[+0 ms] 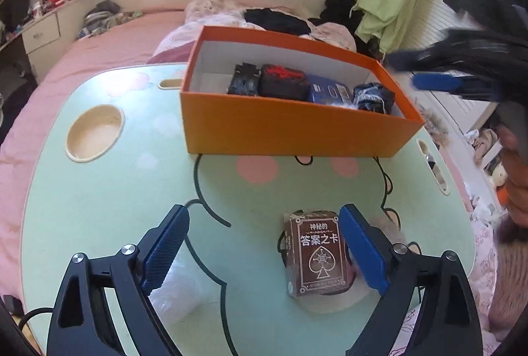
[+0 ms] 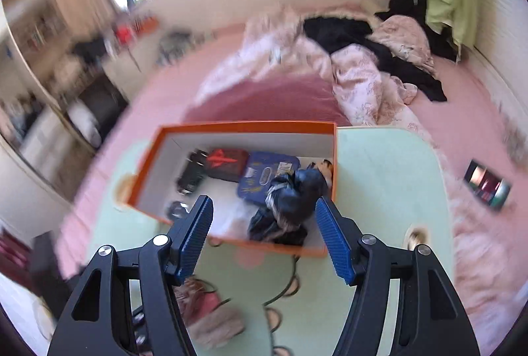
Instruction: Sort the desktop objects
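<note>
Nearest the left wrist camera, the left gripper [image 1: 264, 252] stands with its blue-padded jaws spread wide and nothing clamped between them; the brown card box [image 1: 315, 253] lies flat on the pale green lap table [image 1: 99, 191] just inside the right-hand pad, whether quite touching it I cannot tell, while the other pad is well clear of it. A crumpled piece of clear plastic [image 1: 181, 293] lies on the table under the left-hand finger. Farther along the table sits the orange box [image 1: 287, 131], open at the top, with a row of things inside: a black bundle [image 1: 243, 80], a black case with a red mark [image 1: 282, 82], a blue packet [image 1: 330, 92] and a dark blue bundle [image 1: 374, 97] at the right end. Up at the right of that view the right gripper [image 1: 439, 72] appears blurred, above the box's right end. From the right wrist camera, the right gripper [image 2: 264, 243] hangs over the near edge of the orange box [image 2: 148, 171], jaws partly apart and holding nothing; the dark blue bundle [image 2: 287, 204] lies in the box below and between them. A pinkish furry item [image 2: 211, 313] lies on the table near the left-hand finger, too blurred to identify. Beyond the table spreads a pink bed [image 2: 478, 112] with rumpled bedding [image 2: 363, 79] and dark clothes [image 2: 363, 39].
</note>
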Action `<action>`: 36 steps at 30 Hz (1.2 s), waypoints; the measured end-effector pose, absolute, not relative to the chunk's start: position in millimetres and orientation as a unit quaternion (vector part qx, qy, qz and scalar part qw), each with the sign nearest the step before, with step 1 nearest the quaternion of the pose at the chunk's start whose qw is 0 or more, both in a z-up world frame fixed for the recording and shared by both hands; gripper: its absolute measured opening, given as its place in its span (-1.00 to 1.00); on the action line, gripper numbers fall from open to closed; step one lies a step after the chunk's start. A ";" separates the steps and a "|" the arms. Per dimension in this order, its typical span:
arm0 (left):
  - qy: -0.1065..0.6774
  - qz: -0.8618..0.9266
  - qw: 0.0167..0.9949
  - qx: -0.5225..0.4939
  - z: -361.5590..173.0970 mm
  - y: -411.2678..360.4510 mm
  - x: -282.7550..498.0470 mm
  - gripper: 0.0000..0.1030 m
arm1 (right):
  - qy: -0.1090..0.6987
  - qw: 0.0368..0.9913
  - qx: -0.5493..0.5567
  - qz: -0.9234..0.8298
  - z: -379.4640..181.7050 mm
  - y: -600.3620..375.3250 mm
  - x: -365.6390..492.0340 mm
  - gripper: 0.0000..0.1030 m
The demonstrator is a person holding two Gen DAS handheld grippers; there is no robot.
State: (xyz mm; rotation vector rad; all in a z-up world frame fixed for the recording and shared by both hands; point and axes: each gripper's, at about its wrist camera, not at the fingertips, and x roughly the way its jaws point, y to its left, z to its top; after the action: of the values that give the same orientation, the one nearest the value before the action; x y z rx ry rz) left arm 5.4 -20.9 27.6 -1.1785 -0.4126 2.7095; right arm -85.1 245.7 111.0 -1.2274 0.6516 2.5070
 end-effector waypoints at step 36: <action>-0.214 0.844 0.164 -0.463 85.5 1.7 -101.3 0.78 | 0.404 -0.031 -0.337 0.850 21.7 198.5 13.0 -0.03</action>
State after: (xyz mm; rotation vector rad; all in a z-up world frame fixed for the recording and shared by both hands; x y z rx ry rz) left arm -101.3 1.7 85.5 -1.3203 -0.6108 2.4066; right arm 13.0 198.5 21.7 -1.0794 1.2947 2.7232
